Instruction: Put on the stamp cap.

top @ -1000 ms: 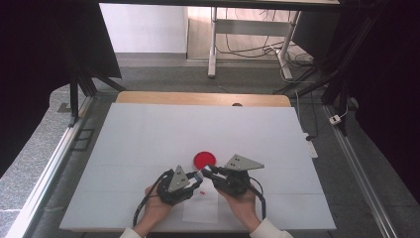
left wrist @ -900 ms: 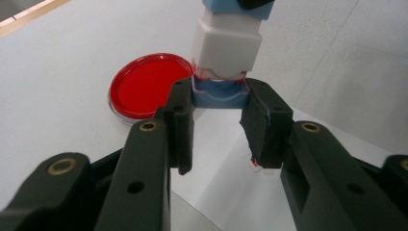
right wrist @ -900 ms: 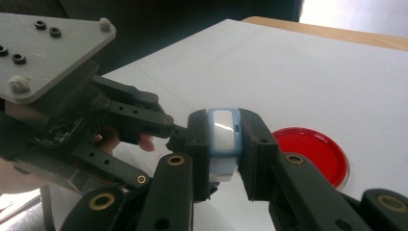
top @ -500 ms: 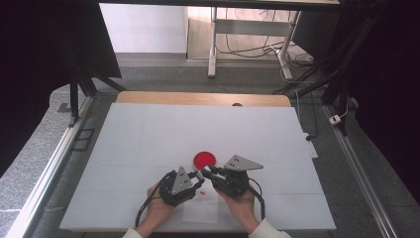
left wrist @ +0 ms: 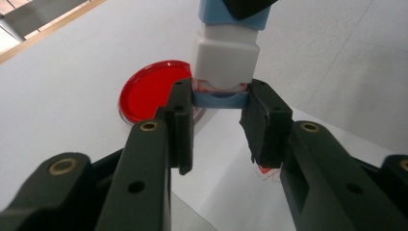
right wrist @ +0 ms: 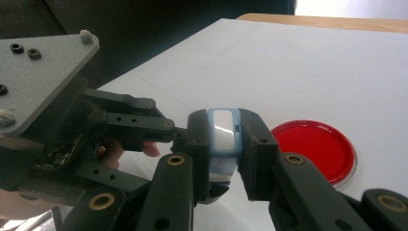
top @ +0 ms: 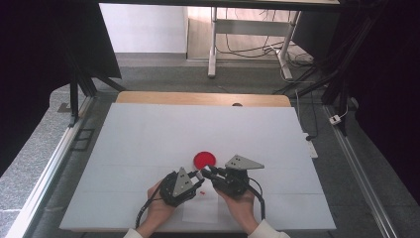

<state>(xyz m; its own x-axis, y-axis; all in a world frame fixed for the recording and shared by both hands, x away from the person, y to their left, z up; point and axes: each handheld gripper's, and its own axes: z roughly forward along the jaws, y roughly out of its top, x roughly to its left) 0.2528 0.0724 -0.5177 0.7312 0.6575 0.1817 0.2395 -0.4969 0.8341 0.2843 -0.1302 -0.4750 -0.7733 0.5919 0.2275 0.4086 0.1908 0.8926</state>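
Near the table's (top: 148, 134) front edge, over a white paper sheet (top: 200, 208), my left gripper (left wrist: 219, 103) and right gripper (right wrist: 225, 144) both clamp one small blue-and-white stamp (left wrist: 226, 57), one at each end. Just beyond it lies a red dish (top: 204, 159).

A white desk (top: 148, 129) with a wooden far edge stands on grey floor (top: 163, 74). Beyond are a white wall (top: 143, 27), a metal frame table (top: 247, 25) and loose cables (top: 242, 47).
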